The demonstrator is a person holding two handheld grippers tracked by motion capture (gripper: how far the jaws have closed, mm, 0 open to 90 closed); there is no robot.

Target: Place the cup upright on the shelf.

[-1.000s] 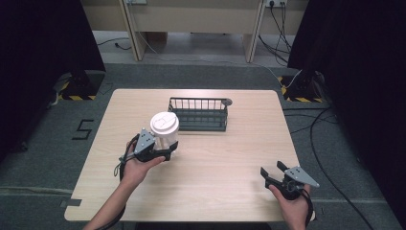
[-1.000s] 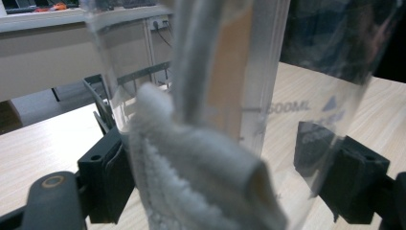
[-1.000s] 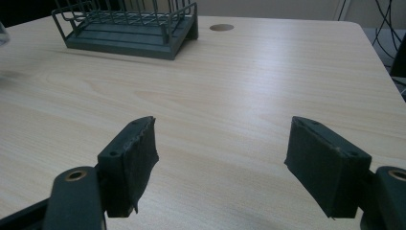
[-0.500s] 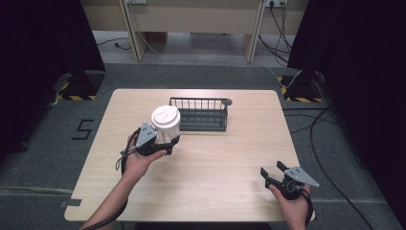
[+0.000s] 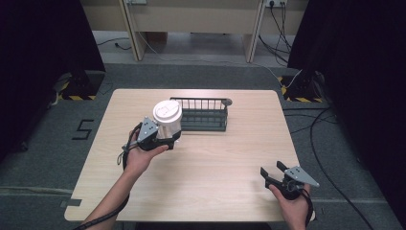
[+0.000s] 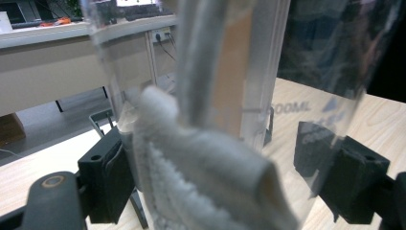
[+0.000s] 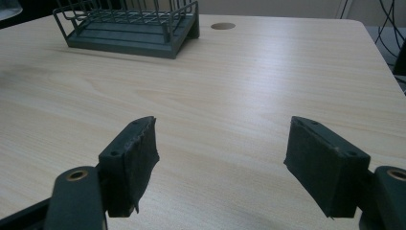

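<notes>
A clear measuring container (image 5: 167, 120) with a white lid is held off the table (image 5: 215, 163), just left of a dark wire rack (image 5: 203, 115). My left gripper (image 5: 168, 136) is shut on its lower part. In the left gripper view the container (image 6: 230, 96) stands between both pads (image 6: 107, 177). Something white and fabric-like shows at its wall, along with a printed millilitre mark. My right gripper (image 5: 272, 171) rests near the table's front right corner, open with nothing between its pads (image 7: 129, 163). The rack (image 7: 129, 28) lies far ahead of it.
A round cable hole (image 5: 227, 101) sits by the rack's right end. Bare wood stretches between the two grippers. Cables and dark curtains lie beyond the right edge of the table. Desk legs stand on the floor behind it.
My left gripper has carried the container a little farther from the person and closer to the rack's left end. The right gripper has stayed put.
</notes>
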